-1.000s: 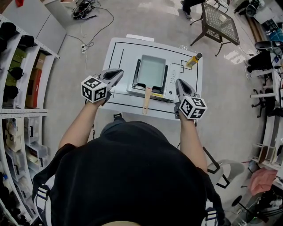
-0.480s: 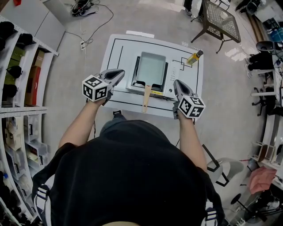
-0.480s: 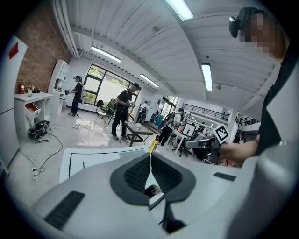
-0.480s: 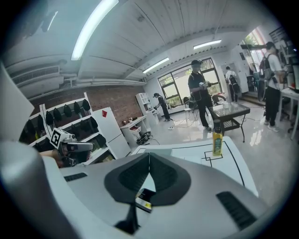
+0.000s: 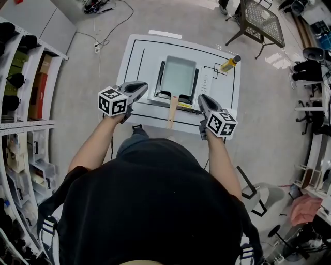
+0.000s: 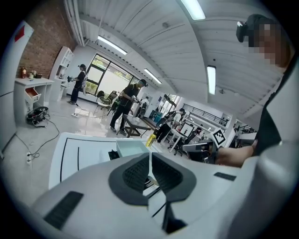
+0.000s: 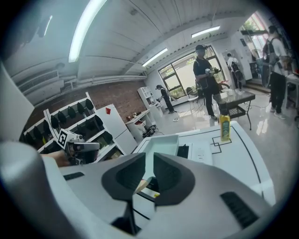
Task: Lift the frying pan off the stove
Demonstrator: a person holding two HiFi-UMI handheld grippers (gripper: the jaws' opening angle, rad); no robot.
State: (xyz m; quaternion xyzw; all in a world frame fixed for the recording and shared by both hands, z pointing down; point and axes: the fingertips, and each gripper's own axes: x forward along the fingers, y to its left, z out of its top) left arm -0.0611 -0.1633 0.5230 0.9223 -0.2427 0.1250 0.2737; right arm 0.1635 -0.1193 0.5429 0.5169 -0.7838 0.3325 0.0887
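1. Hovering over the table's (image 5: 135, 61) near edge, the left gripper (image 5: 144, 85) had its jaws together, empty.
2. The right gripper (image 5: 200, 97) had just been opening to a narrow gap, with nothing between its jaws.
3. Between the grippers lay the handle (image 5: 171, 113); the pan (image 5: 178, 76) sat on the stove (image 5: 206, 85).
4. Farther right stood a bottle (image 5: 229, 63).

White table (image 5: 138, 67) with black line markings — yellow bottle (image 5: 228, 63) upright near its far right corner. Metal mesh table (image 5: 261, 23) beyond; shelving (image 5: 20, 88) at left — cables (image 5: 106, 10) on floor.
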